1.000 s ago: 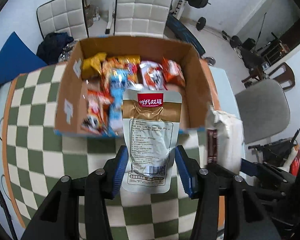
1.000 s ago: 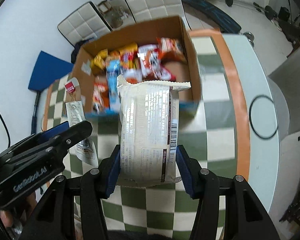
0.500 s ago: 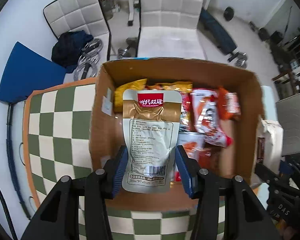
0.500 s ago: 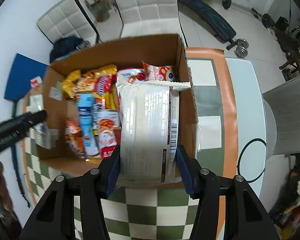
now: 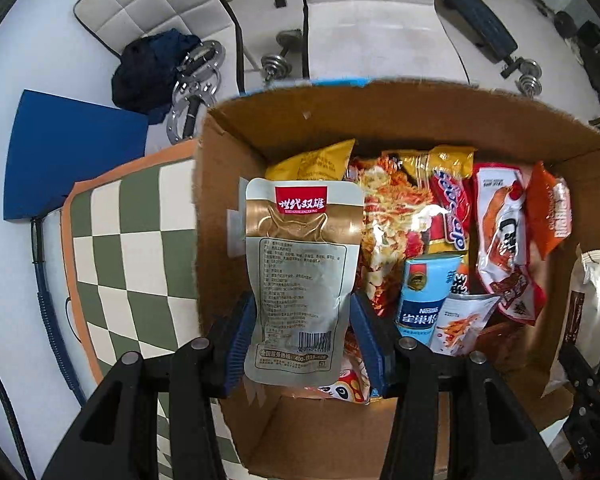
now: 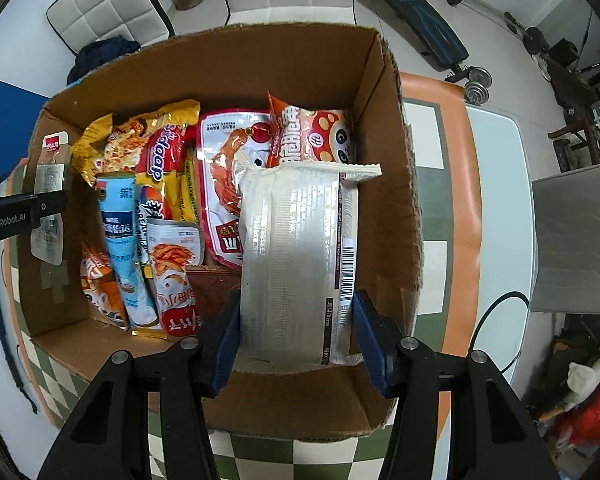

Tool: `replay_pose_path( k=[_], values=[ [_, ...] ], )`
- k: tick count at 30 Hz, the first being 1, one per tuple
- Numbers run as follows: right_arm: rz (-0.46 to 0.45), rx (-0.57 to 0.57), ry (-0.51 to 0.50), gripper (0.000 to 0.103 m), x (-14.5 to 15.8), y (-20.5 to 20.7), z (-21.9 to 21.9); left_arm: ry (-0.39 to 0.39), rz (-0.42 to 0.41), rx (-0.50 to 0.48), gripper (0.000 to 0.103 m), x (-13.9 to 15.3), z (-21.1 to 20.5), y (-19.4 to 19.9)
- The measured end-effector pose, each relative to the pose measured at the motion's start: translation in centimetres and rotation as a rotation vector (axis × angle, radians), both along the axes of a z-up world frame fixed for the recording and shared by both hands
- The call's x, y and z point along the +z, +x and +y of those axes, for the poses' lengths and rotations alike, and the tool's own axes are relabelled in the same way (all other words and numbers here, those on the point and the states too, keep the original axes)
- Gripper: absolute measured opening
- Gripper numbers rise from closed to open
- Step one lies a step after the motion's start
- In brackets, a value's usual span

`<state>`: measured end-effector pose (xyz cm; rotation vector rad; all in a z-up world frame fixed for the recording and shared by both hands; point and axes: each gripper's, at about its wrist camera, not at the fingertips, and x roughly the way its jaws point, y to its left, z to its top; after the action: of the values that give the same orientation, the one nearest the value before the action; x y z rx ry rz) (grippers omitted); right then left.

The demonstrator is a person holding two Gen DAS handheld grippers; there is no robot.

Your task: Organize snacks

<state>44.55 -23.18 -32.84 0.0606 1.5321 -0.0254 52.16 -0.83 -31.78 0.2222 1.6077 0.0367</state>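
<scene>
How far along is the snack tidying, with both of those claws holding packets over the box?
Done: the cardboard box already holds a row of snack packets. In hand: the left gripper clamps a grey pouch and the right gripper a white biscuit pack, both over the box. Left: releasing these two; whether more snacks wait outside cannot be seen.

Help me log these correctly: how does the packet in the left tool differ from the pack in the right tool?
The left tool holds a flat silver-and-gold pouch with a red label at its top; the right tool holds a bulkier white ridged pack with a brown side strip. The pouch hangs over the left side of the cardboard box, the white pack over its right side. Both show their printed backs with barcodes and are gripped at the lower end.
</scene>
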Motion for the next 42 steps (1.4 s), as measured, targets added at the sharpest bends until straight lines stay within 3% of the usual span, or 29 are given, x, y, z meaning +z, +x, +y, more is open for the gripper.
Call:
replay_pose_path(
  k=[19,22,24,26,29,32,42],
  values=[
    [0.047,-0.024,-0.031,0.059,-0.9,0.5,-0.3,-0.027,0.047,0.016,0.051,-1.0,0.6,0.1],
    [0.039,-0.027,-0.028,0.069,-0.4,0.5,-0.2,-0.041,0.033,0.029,0.052,-0.6,0.8,-0.1],
    [0.031,-0.029,-0.029,0.083,0.0,0.6,-0.2,-0.045,0.017,0.028,0.078,-0.1,0.9,-0.2],
    [0.030,-0.028,-0.023,0.086,0.3,0.5,-0.1,-0.044,0.003,0.023,0.087,0.2,0.8,-0.4],
    [0.023,-0.035,-0.013,0.094,0.7,0.5,-0.1,-0.063,-0.007,0.028,0.091,0.7,0.9,-0.8],
    [0.012,-0.045,-0.004,0.096,1.0,0.3,-0.1,-0.079,-0.019,0.033,0.098,1.2,0.9,-1.3],
    [-0.028,-0.050,0.001,0.099,2.0,-1.0,0.0,-0.139,-0.067,0.054,0.098,2.7,1.0,-3.7]
  ],
)
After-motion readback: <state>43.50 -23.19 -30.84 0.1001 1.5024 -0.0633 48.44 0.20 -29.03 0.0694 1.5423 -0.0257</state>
